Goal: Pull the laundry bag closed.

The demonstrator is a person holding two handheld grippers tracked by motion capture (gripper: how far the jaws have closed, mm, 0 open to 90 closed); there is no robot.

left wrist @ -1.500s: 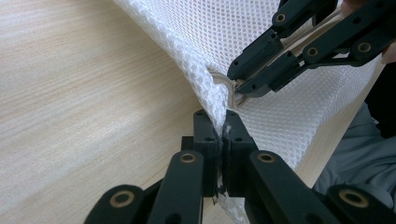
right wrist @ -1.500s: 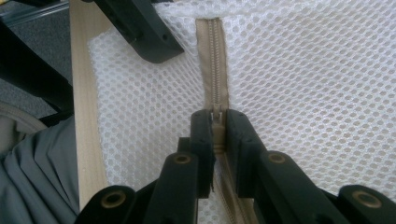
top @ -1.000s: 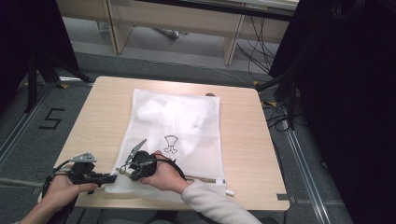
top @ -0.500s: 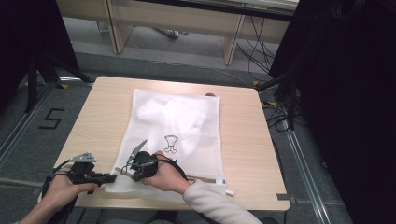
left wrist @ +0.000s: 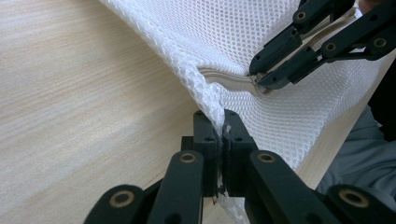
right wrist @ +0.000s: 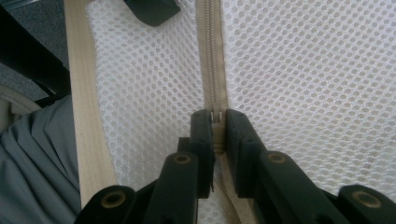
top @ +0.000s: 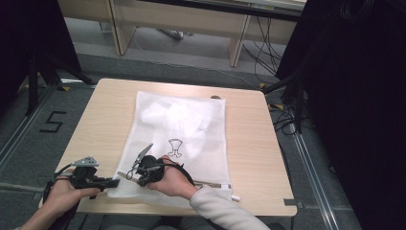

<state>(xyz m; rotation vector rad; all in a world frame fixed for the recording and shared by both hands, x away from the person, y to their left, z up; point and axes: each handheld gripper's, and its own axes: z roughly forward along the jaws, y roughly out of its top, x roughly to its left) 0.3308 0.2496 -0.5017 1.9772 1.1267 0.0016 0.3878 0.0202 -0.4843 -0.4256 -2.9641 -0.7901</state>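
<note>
Jaws clamp mesh bag (left wrist: pixel 261 56) corner and zipper pull (right wrist: pixel 215 116).

High view looks down from above; each tongs camera sits close, both sharing the bag (left wrist: pixel 280 51) zipper (right wrist: pixel 212 70).

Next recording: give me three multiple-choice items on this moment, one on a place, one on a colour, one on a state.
1. Where on the table does the mesh bag lie?
A. hanging off the left edge
B. around its middle, reaching to the near edge
C. far right corner

2. What colour is the mesh?
A. white
B. blue
C. black

3. What do the right tongs do?
A. hover open
B. pinch the zipper pull
C. rest on bare wood

Answers:
1 B, as the high view shows.
2 A, white netting in all views.
3 B, jaws closed on the pull.
</note>
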